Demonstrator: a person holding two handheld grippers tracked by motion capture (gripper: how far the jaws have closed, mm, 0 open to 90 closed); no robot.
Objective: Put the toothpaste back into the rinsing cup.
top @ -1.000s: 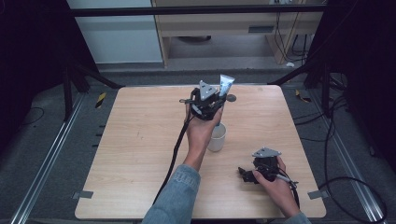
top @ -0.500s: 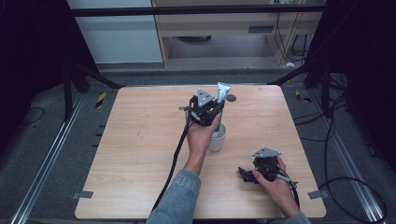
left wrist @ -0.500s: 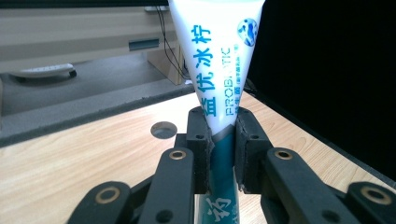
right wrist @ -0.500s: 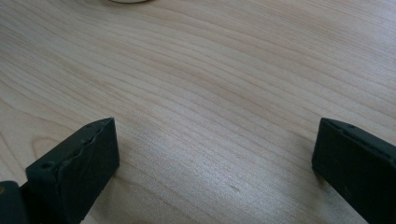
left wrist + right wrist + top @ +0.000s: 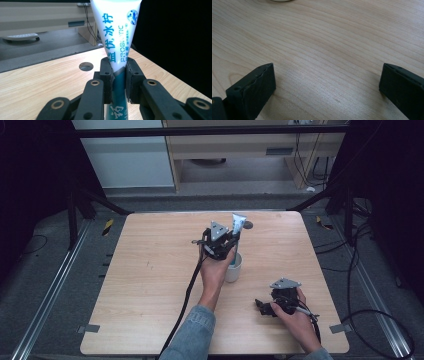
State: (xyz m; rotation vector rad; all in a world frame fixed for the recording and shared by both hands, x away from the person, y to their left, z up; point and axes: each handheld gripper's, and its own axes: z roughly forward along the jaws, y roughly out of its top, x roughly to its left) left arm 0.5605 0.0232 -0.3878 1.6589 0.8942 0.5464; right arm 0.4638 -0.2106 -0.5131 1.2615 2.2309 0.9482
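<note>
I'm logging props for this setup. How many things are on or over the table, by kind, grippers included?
Grippers: 2, left gripper and right gripper
Tubes: 1, toothpaste tube
Cups: 1, white cup
Total: 4

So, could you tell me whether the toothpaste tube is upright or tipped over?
Upright: the left tongs clamp the toothpaste tube, flat end up, above the white cup.

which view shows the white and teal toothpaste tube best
The left gripper view: the white and teal toothpaste tube stands upright close up, clamped in the left claw, its print readable. The high view shows the tube small, rising above the white cup. The right gripper view looks at bare wooden table.
</note>
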